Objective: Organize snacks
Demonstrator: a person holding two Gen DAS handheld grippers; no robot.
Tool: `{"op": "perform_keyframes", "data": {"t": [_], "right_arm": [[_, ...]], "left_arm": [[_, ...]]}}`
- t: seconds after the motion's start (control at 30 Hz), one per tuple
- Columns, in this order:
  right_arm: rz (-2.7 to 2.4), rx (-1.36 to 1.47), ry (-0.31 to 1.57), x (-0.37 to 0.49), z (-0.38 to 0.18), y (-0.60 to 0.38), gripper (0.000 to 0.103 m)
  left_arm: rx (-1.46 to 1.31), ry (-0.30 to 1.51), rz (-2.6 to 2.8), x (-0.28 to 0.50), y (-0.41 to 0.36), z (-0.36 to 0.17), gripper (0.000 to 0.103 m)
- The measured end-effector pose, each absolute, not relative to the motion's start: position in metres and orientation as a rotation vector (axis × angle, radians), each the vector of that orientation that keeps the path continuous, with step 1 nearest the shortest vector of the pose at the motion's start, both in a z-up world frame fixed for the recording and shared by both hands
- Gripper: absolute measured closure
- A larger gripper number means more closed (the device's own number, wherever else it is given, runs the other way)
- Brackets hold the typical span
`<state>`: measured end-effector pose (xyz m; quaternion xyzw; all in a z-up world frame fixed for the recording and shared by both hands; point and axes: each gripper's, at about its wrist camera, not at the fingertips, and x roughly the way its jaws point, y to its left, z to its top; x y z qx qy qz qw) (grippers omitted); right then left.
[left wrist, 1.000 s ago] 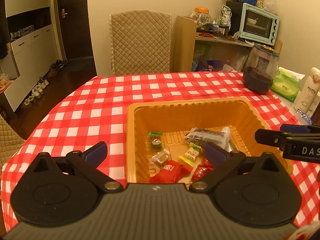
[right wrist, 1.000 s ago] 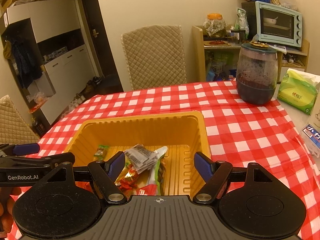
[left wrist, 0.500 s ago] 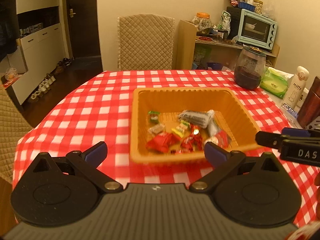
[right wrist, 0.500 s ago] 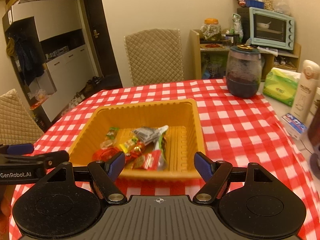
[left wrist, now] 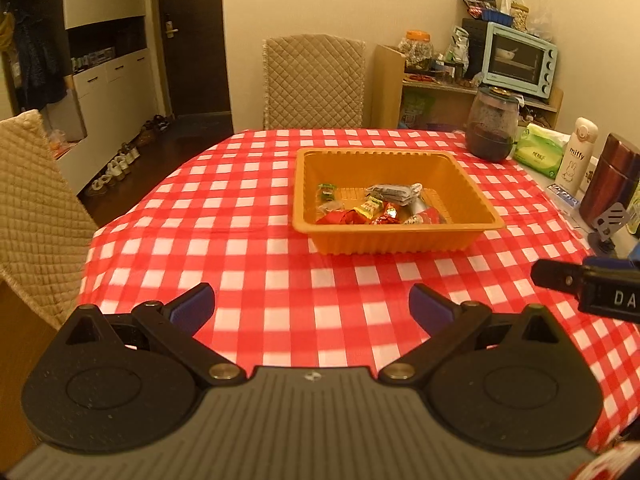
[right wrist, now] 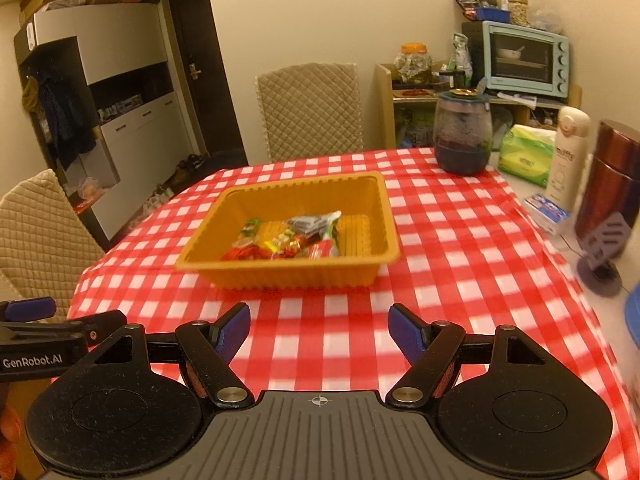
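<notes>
Both my grippers hang over the near edge of the checked tablecloth (left wrist: 256,264), and both are released: left gripper (left wrist: 312,307) and right gripper (right wrist: 319,330) have jaws spread with only cloth between the pads. The orange tray (left wrist: 394,236) sits straight ahead in mid-table, well apart from either tool, with the wrapped snacks (left wrist: 376,208) heaped on its floor toward the near wall. From the left view the tray lies a touch to the right of centre; from the right view (right wrist: 296,270) it lies a touch to the left, so neither hand looks clearly nearer. Its long side runs across my line of approach. The right view alone shows the blue box (right wrist: 547,213) by the flasks; no loose snack shows on the cloth, so I judge the sorting close to done.
</notes>
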<state>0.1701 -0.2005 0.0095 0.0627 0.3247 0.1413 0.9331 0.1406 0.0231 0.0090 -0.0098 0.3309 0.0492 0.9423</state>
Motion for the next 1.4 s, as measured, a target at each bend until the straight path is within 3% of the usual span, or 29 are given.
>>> {"op": "perform_keyframes", "data": {"t": [0.83,1.4], "right_arm": [[0.301,0.039,0.632,0.012,0.073,-0.216,0.027],[0.313,0.040,0.621,-0.008,0.089,-0.216,0.027]], "left_arm": [[-0.119,0.636,0.147,0.006,0.012,0.079,0.000],[-0.078,0.608,0.116,-0.023,-0.002,0.093,0.000]]}}
